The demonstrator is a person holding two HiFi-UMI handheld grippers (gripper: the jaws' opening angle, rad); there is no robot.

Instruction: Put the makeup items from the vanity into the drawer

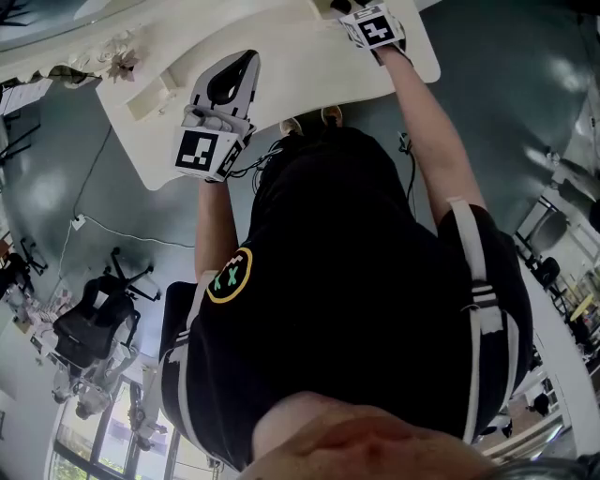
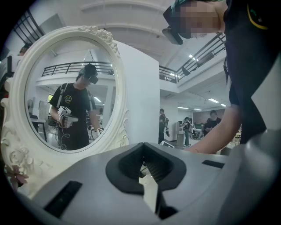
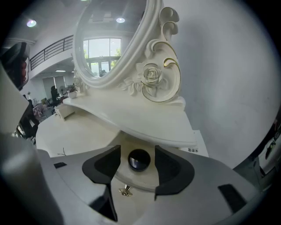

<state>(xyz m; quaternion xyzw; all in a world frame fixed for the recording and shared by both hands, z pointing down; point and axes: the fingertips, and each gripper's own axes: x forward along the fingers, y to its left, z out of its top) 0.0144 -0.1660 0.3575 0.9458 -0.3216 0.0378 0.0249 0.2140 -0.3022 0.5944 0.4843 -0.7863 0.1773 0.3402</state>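
Two grippers at the white vanity [image 1: 300, 80], one in each of your hands

1. Your left gripper [image 2: 143, 147]: clenched, pads drawn together tip to tip, nothing between them. It points level over the tabletop, with the oval mirror [image 2: 66, 88] in its carved white frame ahead and to its left. The glass reflects a person in a black shirt holding a gripper.

2. Your right gripper [image 3: 137, 151]: released, jaws standing apart and angled down at the vanity beneath the mirror. From the head view only its marker cube [image 1: 377, 26] shows, at the top edge, well apart from your left gripper.

3. One small round black makeup item [image 3: 139, 160]: it lies between the right jaws with a sliver of cream surface showing on either side, so neither pad presses on it. Whether it is a jar or a cap you cannot tell.

4. One curved cream ledge [image 3: 131, 176]: it bears the black item, just under the overhanging mirror shelf [image 3: 145, 127] and directly above a small gold knob [image 3: 125, 190].

5. One carved rose [image 3: 151, 75] with a gold-edged scroll: at the foot of the mirror frame, above the right jaws
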